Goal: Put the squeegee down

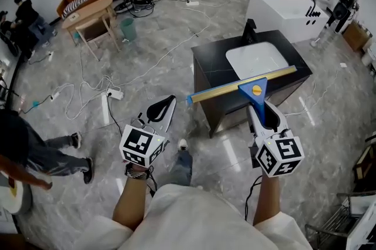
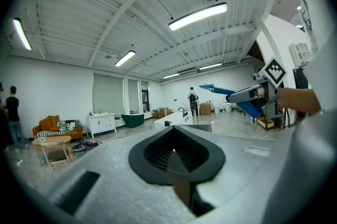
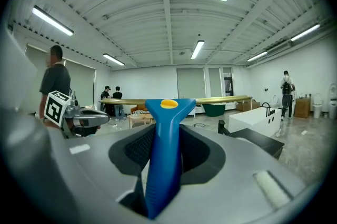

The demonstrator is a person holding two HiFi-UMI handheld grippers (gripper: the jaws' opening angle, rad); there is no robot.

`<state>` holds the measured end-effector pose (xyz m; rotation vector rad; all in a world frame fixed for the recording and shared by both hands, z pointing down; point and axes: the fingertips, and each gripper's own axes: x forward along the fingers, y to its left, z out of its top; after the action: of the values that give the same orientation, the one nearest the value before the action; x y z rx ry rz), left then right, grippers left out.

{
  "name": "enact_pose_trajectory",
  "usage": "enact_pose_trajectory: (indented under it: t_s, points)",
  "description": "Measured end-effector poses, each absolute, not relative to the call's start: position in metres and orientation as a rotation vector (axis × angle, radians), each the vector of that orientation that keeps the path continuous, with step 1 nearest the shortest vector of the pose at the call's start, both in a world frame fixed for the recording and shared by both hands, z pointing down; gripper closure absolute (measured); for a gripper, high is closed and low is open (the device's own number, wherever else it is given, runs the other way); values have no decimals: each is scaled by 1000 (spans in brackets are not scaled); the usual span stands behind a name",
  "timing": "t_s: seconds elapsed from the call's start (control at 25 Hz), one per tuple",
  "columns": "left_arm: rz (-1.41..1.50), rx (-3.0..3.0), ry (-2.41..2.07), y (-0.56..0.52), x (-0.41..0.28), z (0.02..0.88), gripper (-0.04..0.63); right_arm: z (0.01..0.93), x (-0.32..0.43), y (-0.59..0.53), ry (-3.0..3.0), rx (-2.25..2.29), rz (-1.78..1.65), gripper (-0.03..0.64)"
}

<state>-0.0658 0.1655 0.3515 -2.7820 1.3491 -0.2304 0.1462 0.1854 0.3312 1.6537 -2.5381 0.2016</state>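
My right gripper [image 1: 265, 115] is shut on the blue handle of the squeegee [image 1: 254, 89]. Its long brass-coloured blade lies crosswise, held in the air above the front edge of a black vanity cabinet [image 1: 212, 58] with a white sink [image 1: 256, 60]. In the right gripper view the squeegee [image 3: 166, 128] stands upright between the jaws of the right gripper [image 3: 160, 157]. My left gripper [image 1: 163, 108] hovers over the floor to the left of the cabinet, its jaws together with nothing between them. The left gripper view shows the left gripper [image 2: 176, 159] shut, with the squeegee [image 2: 231, 92] far to its right.
A black faucet [image 1: 249, 31] rises at the back of the sink. A white bathtub [image 1: 282, 11] stands beyond the cabinet. Cables and a power strip [image 1: 115, 93] lie on the floor at left. A wooden table [image 1: 88, 13] stands farther back. A person's legs [image 1: 41, 152] show at the left edge.
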Motion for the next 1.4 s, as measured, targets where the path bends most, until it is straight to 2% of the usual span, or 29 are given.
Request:
enact_pose_trajectory:
  t_s: [0.52,1.4]
  points:
    - [-206,-2807,1318,32,-70,358,589,332,141,69,-2492,1668,185,480]
    - [-216,-2873,1245,-111,-71,362,589,344,141,-62,-2429,1721,308,480]
